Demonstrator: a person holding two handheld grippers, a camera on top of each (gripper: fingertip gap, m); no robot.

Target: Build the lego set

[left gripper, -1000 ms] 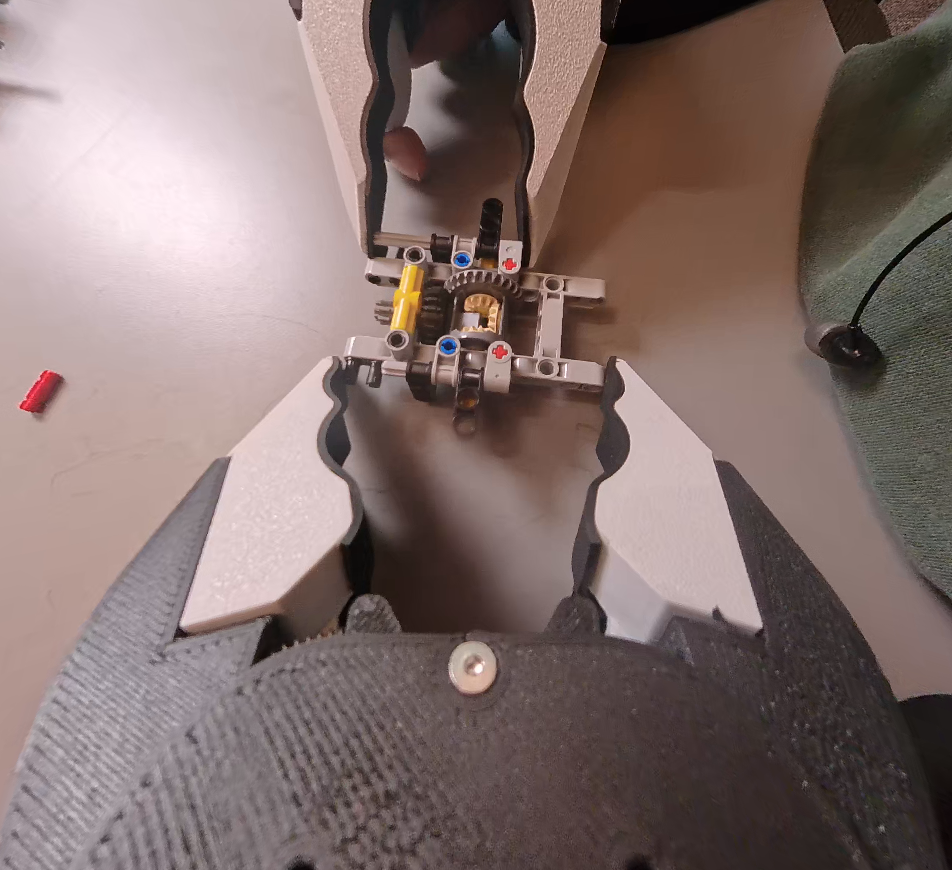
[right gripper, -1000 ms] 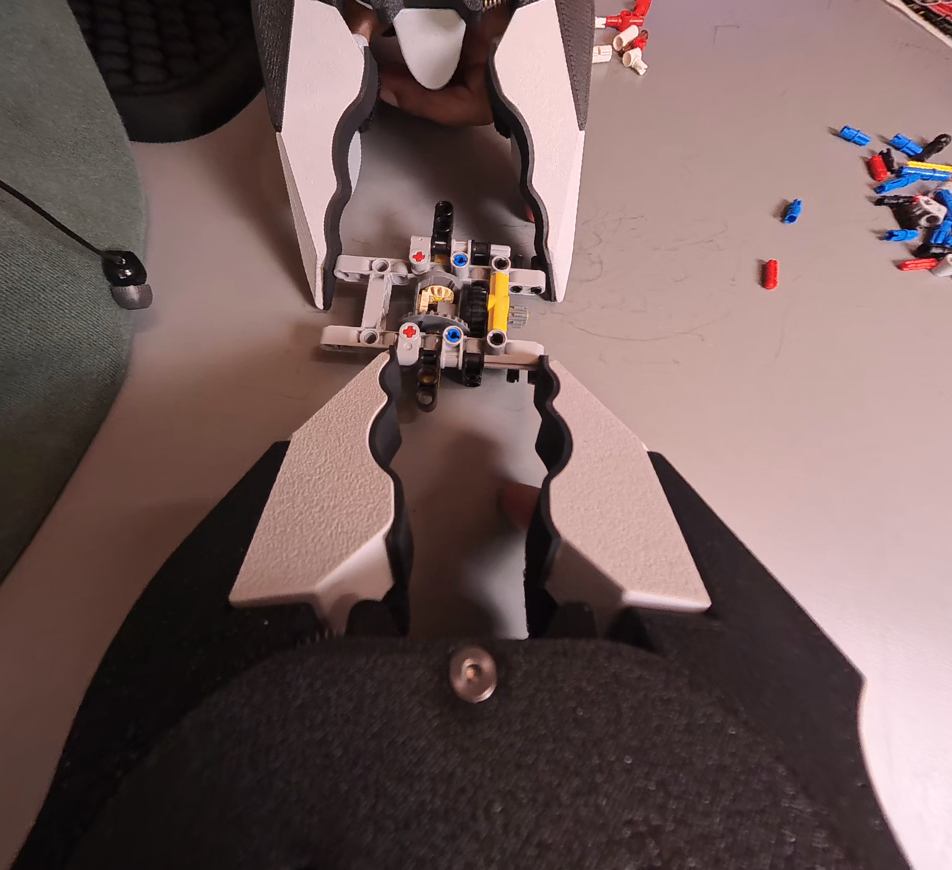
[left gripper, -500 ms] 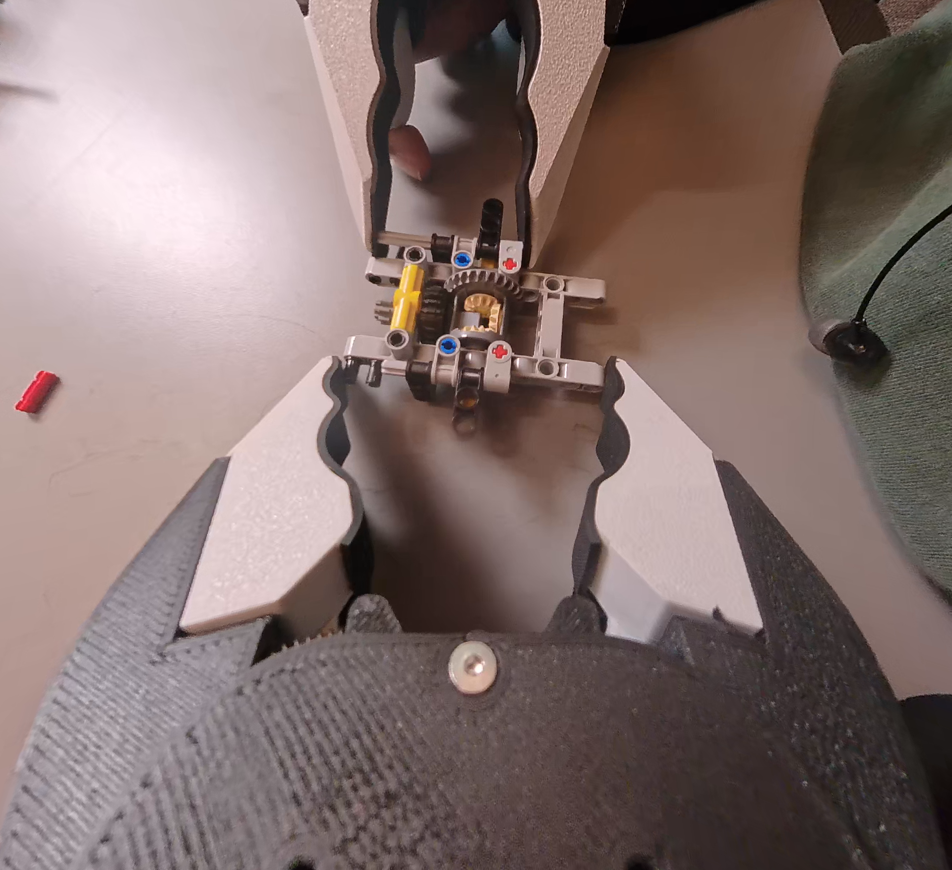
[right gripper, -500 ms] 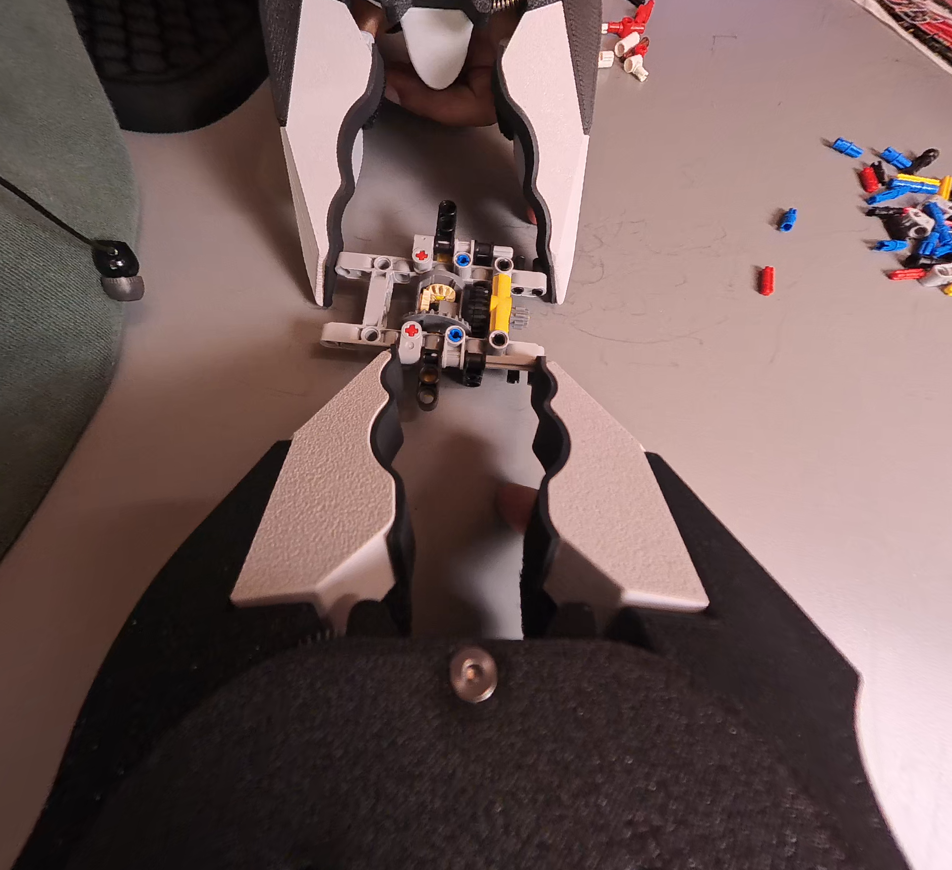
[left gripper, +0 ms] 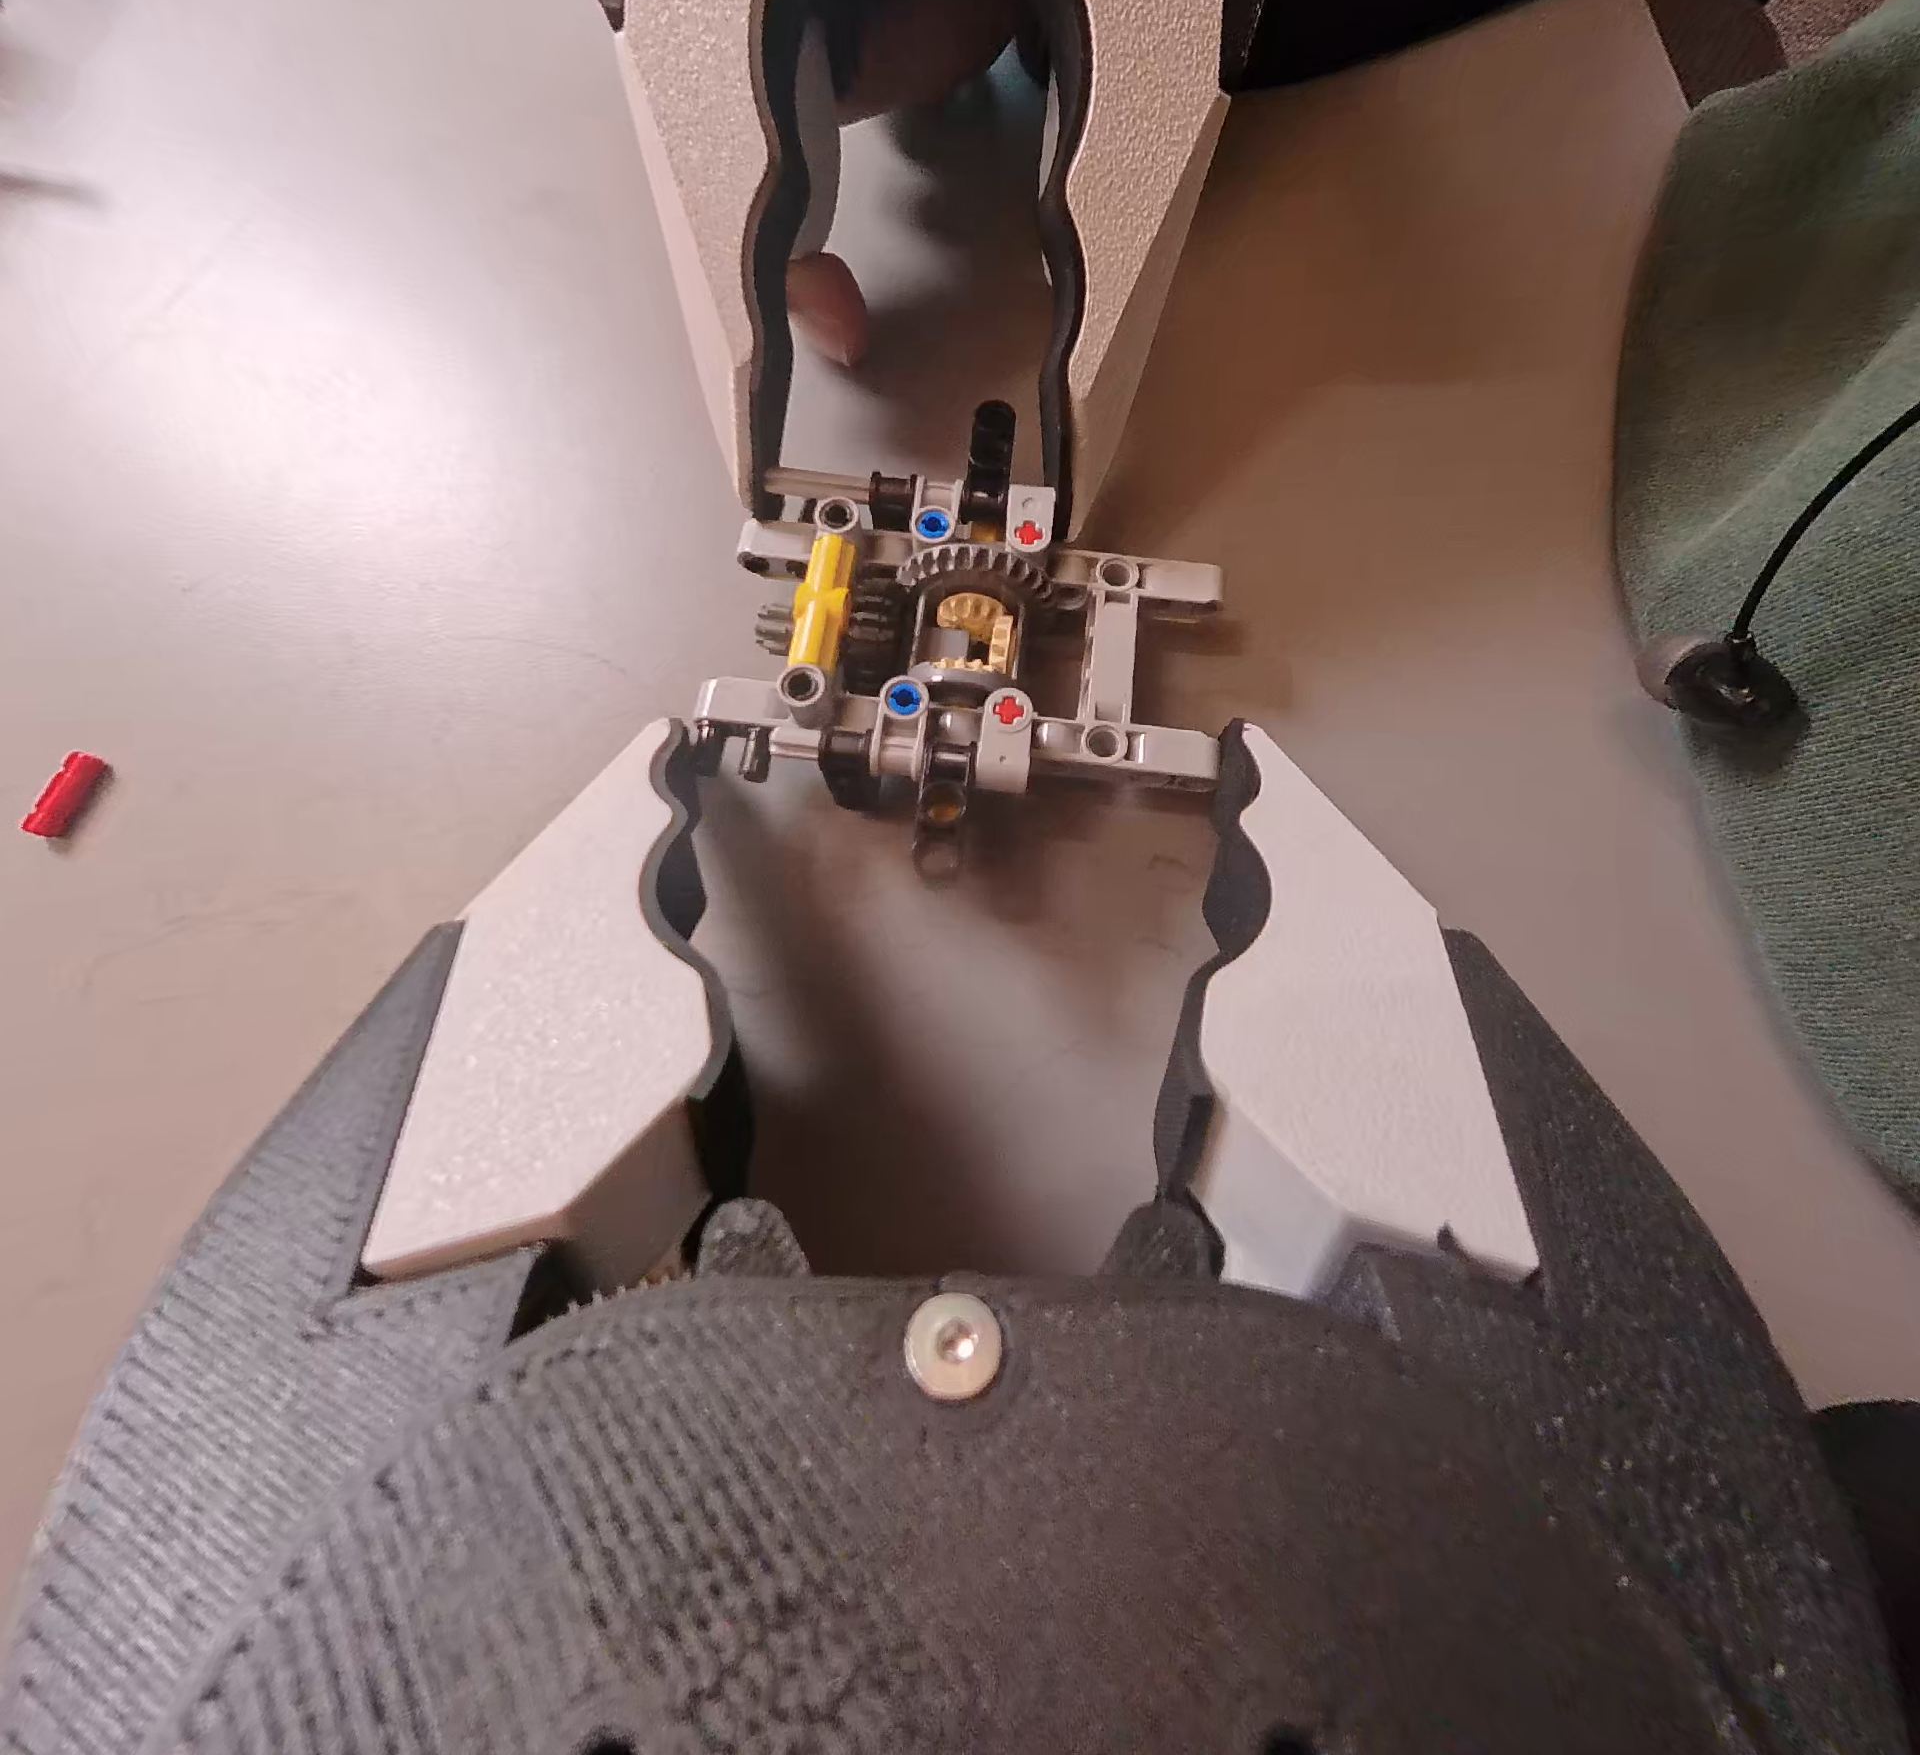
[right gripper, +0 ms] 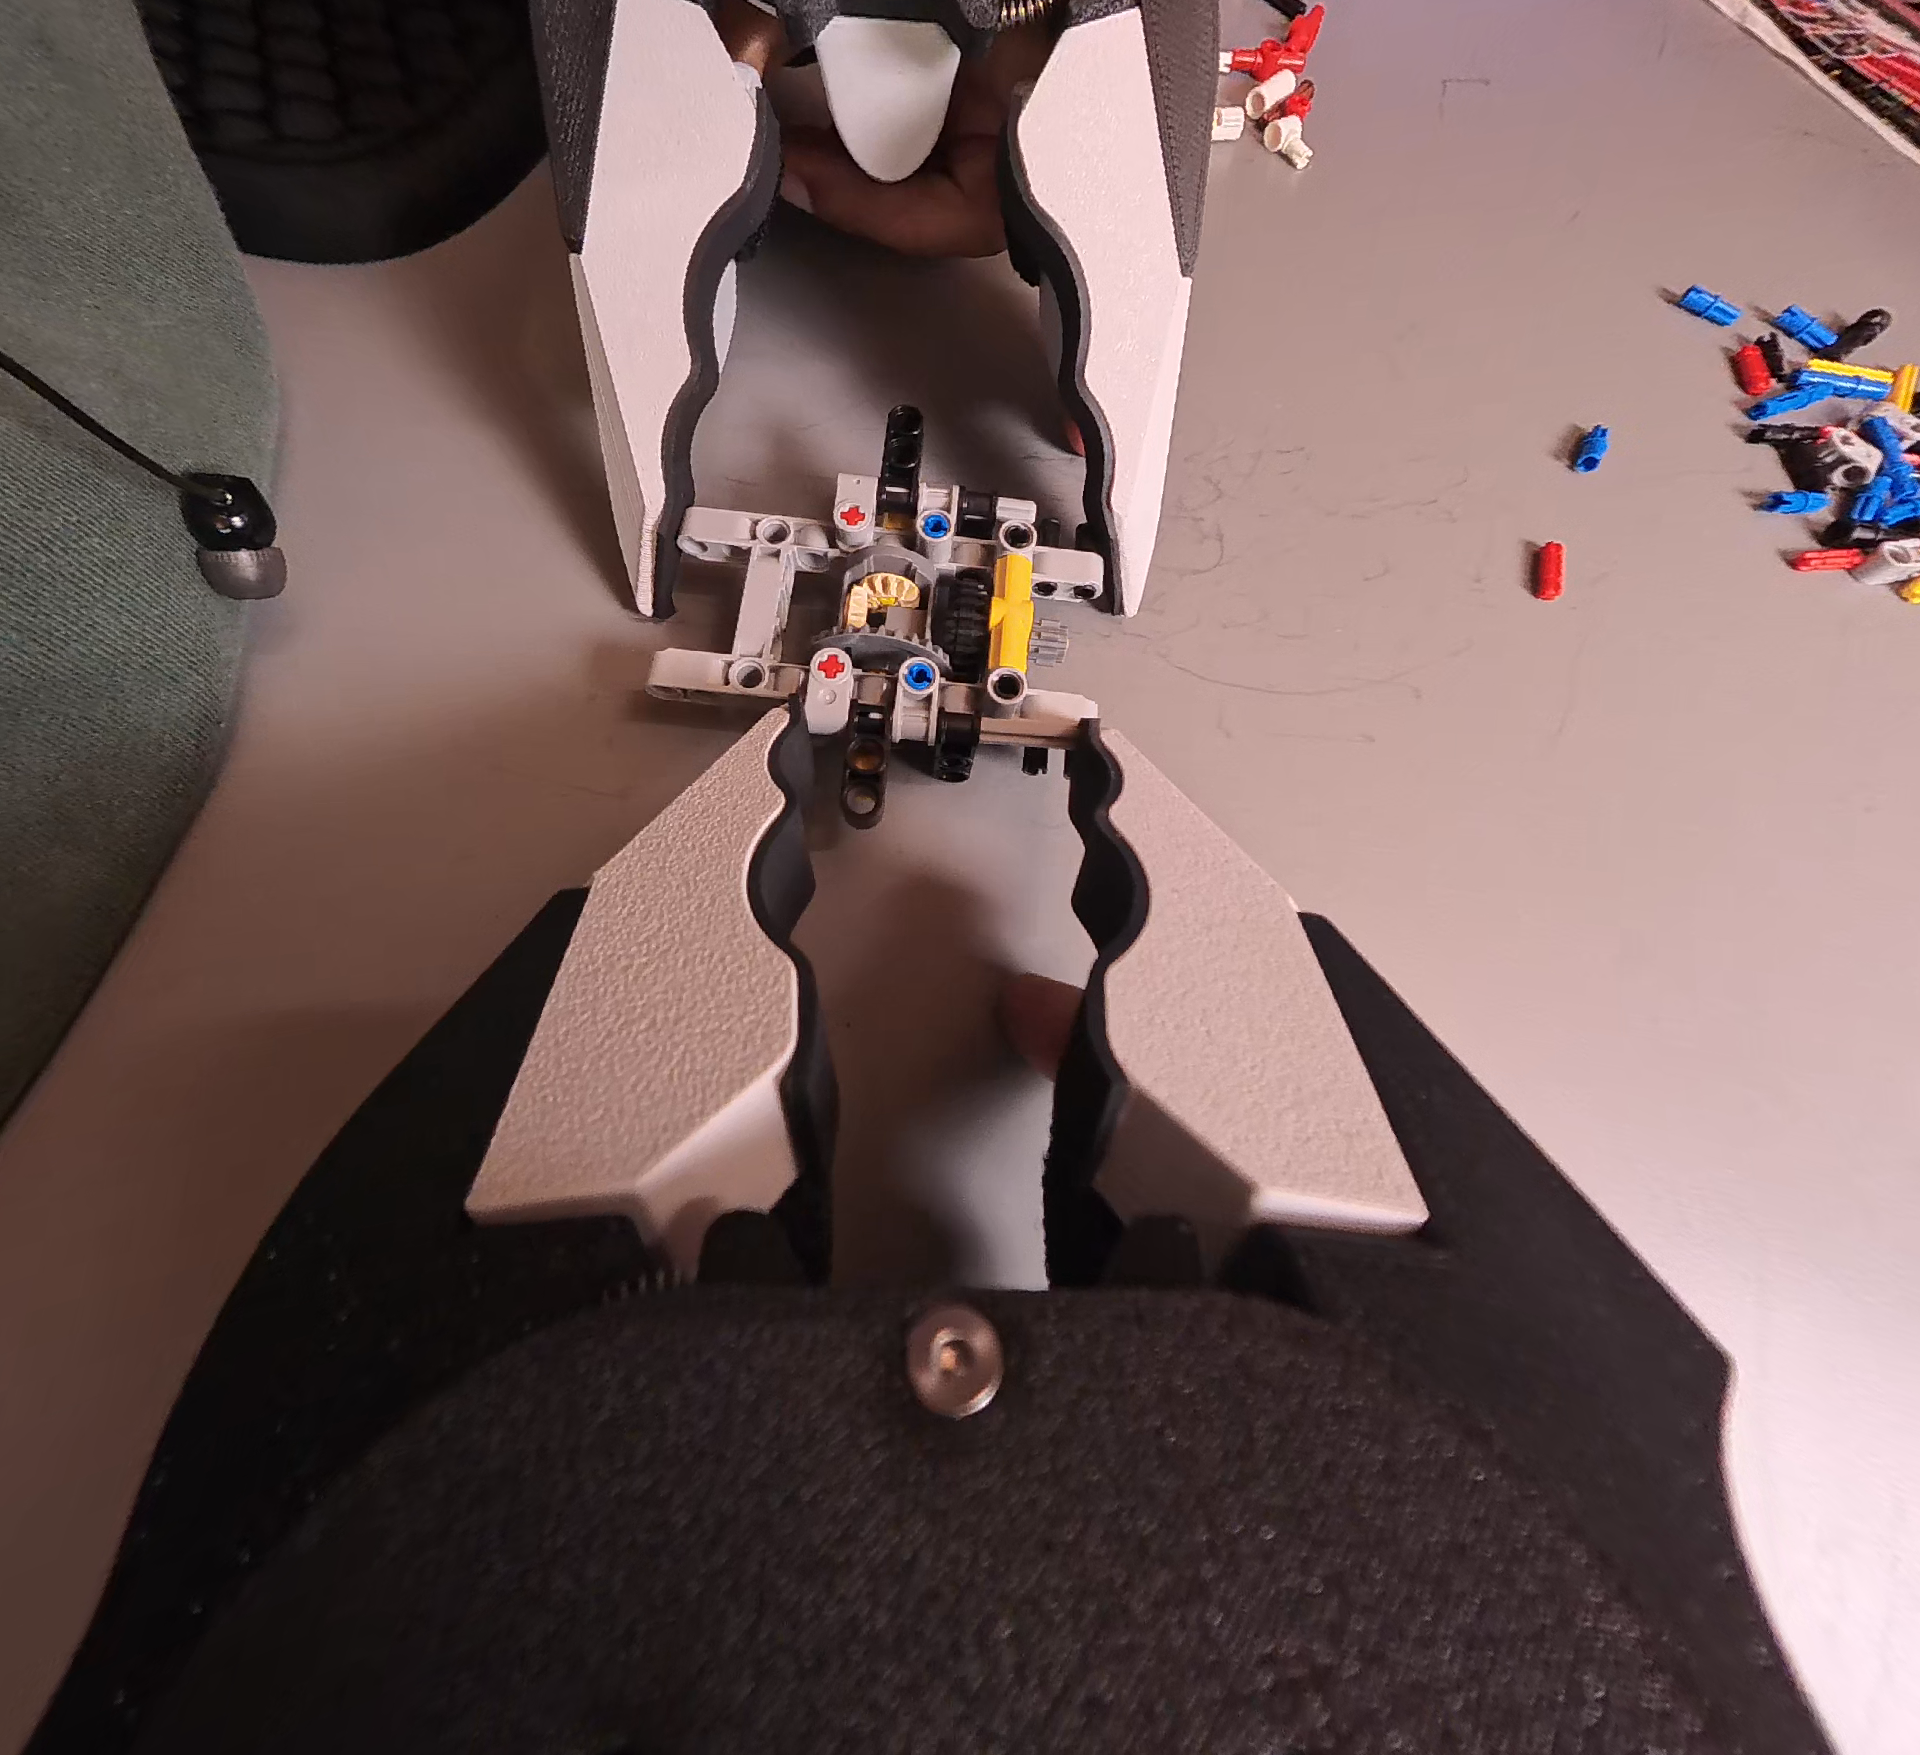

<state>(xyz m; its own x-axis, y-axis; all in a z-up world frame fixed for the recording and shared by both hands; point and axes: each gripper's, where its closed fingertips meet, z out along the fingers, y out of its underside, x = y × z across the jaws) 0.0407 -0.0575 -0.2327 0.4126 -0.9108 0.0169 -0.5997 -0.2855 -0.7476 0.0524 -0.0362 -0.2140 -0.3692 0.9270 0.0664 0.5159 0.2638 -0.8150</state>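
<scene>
Lying flat on the grey table [right gripper: 1455, 874], the lego assembly [left gripper: 961, 640] is seen between the two grippers, which face each other from opposite sides. It is made of grey beams with a yellow connector [left gripper: 821, 599], dark gears, tan bevel gears and small blue and red pins. The left gripper [left gripper: 956, 749] is opened wide, and its fingertips are placed at the two ends of the near grey beam; real contact cannot be told. The right gripper [right gripper: 935, 734] is opened more narrowly, and its tips are set against the opposite side of the assembly. A single red pin [right gripper: 1546, 570] is found apart on the table, loose coloured pieces [right gripper: 1839, 469] are scattered further away, and a printed booklet [right gripper: 1808, 12] is seen at the far corner.
</scene>
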